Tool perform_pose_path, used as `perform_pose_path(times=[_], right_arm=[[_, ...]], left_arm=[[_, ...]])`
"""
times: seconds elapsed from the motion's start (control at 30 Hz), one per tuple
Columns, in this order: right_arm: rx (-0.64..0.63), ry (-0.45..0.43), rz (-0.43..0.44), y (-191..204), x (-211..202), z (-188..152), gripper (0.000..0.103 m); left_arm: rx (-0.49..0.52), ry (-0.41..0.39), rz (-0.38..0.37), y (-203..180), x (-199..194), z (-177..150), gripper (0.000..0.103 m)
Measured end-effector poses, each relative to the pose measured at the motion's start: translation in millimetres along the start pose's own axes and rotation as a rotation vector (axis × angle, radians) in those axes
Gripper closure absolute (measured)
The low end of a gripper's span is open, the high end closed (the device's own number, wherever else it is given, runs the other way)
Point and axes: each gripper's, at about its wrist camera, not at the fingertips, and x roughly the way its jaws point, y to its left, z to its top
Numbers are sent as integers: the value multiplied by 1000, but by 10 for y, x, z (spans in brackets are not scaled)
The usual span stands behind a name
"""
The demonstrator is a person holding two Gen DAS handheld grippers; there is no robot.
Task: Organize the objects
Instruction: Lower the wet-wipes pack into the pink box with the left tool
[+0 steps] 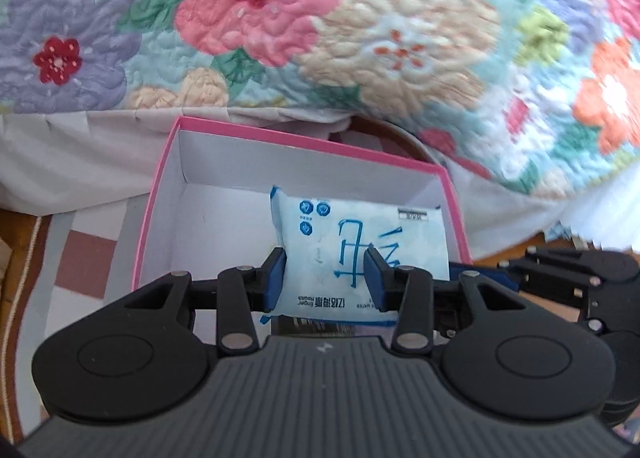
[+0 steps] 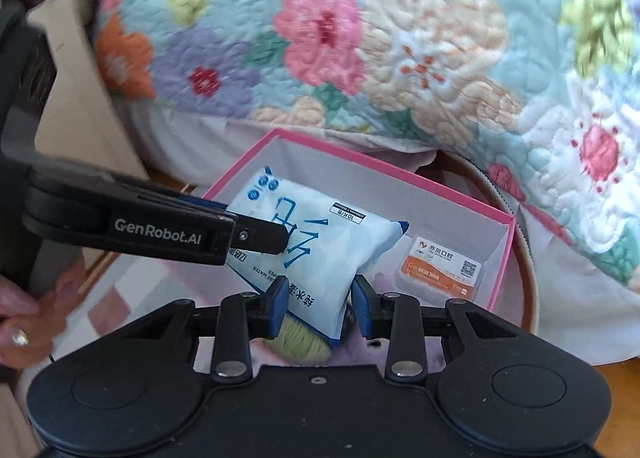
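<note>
A white and blue wet-wipes pack (image 1: 360, 242) hangs tilted over the open pink box (image 1: 160, 194) with white inner walls. My left gripper (image 1: 325, 258) is shut on the pack, its blue pads pressing both sides. In the right wrist view the same pack (image 2: 320, 254) has its near corner between the pads of my right gripper (image 2: 320, 286), which is shut on it. The left gripper (image 2: 276, 238) comes in from the left and pinches the pack's upper edge. The right gripper (image 1: 500, 274) shows at the right of the left wrist view.
A small orange and white packet (image 2: 438, 270) lies in the pink box (image 2: 504, 258). Something green and yarn-like (image 2: 296, 342) sits under the pack's corner. A floral quilt (image 2: 400, 58) hangs behind, a round brown rim (image 2: 530, 258) is at right, cardboard (image 2: 80, 98) and a hand (image 2: 24, 322) at left.
</note>
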Motion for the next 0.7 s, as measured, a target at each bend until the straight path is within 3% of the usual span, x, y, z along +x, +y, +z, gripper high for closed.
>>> perform_pose_path(times=[0.27,0.53,0.7], right_arm=[[151,34,6,-294,443,131,69],[118,34,4,-311,673,-56,71],[129,35,4,-356,757,-15,71]], left_arm=[[-84,33,17,177,546,187,64],[-70,103,48,234,722,5,64],[-67,79,52,263,781,99,64]])
